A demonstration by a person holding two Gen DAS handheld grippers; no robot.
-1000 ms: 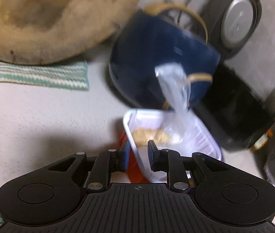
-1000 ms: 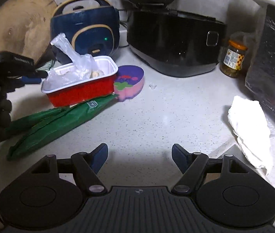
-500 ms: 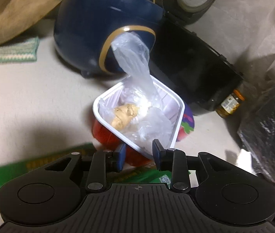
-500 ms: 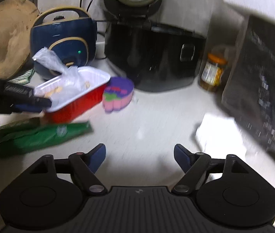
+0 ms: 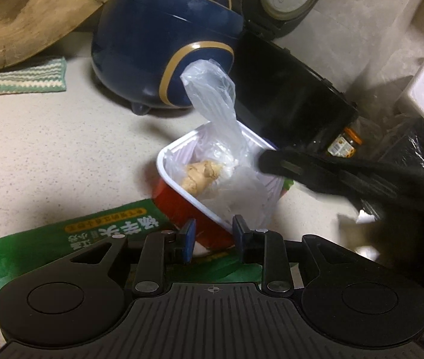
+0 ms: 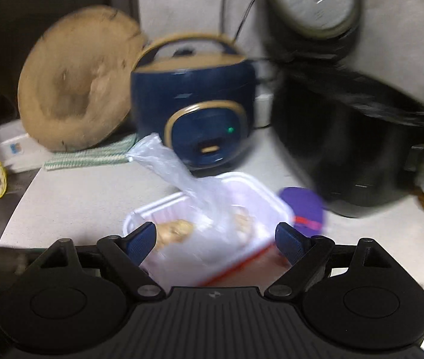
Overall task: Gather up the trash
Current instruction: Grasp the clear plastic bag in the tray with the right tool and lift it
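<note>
Grippers were seen angled downward over a pale speckled counter [image 5: 47, 149]; the left gripper [image 5: 213, 239] was held low at the near corner of a red tray [image 5: 179, 206] with a white inner rim, its jaws partly spread and having just been closing, the tray's corner lying between the blue pads with no clear press on it; whether the pads touched the rim could not be told. The tray was set on a green packet [image 5: 62, 248] printed with white characters, its long axis running from the left gripper up and to the right, toward a black cooker [image 5: 286, 95]. A crumpled clear plastic bag [image 5: 212, 89] stood up out of the tray, its neck pointing up toward a navy cooker [image 5: 158, 45]; a tan lump [image 5: 200, 175] lay inside. From the right, the right gripper [image 6: 214, 239] was seen reaching over the tray's far rim, blurred; its jaws were spread wide and had just been opening, with the tray [image 6: 212, 257] and bag [image 6: 164, 161] lying between and below the pads, nothing pinched.
</note>
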